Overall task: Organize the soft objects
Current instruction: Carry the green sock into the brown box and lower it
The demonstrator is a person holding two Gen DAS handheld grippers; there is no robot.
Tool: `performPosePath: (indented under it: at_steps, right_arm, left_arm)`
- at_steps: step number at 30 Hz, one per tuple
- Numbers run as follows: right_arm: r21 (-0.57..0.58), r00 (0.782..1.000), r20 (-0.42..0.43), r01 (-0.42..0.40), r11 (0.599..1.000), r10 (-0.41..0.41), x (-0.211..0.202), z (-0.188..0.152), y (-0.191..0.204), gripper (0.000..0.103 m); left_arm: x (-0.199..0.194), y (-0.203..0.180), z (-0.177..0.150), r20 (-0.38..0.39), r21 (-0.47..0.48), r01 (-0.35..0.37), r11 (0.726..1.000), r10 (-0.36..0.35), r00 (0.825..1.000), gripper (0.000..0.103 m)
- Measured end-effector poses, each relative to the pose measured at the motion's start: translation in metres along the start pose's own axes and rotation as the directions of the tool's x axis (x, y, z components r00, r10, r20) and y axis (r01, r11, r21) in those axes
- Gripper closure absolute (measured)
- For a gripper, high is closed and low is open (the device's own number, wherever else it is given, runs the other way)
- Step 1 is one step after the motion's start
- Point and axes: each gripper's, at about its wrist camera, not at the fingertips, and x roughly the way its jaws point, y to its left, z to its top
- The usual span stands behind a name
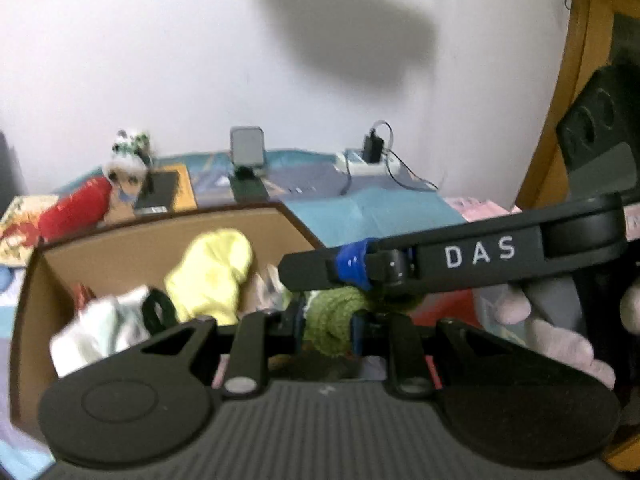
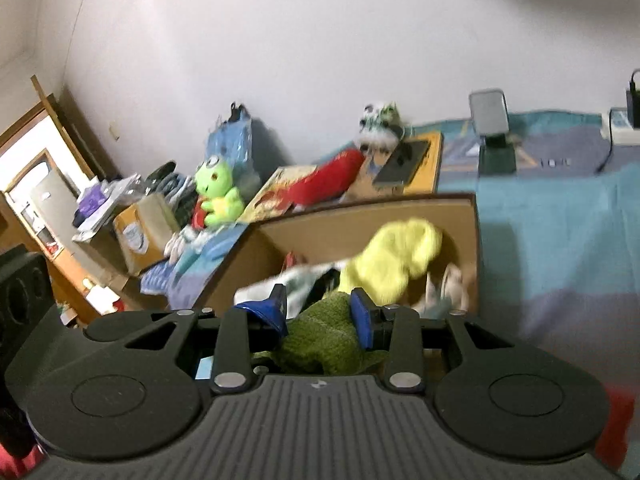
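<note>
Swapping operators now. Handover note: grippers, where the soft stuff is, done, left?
Left hand-held gripper: shut on the green knit item.
Right hand-held gripper: pads on either side of the same green knit item; whether it still grips is unclear.
Cardboard box: already holds the yellow sock and a white sock.
Left: get the green item into the box; the green frog plush is still outside.

Cardboard box (image 2: 360,208) sat on the bed (image 2: 560,240); socks (image 2: 400,256) lay in it; frog plush (image 2: 218,196) far left; phone stand (image 2: 490,128) behind.
</note>
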Motion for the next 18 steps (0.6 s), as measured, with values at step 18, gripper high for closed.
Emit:
performPosePath:
  at_steps: [18]
  right_arm:
    - [0.131,0.977,-0.077,0.208,0.969,-0.199,0.068,-0.009,-0.038,0.085]
  left_arm:
    - [0.104,0.063,-0.015,-0.243,-0.076,-0.064,0.995,0.044,0.969,0.047]
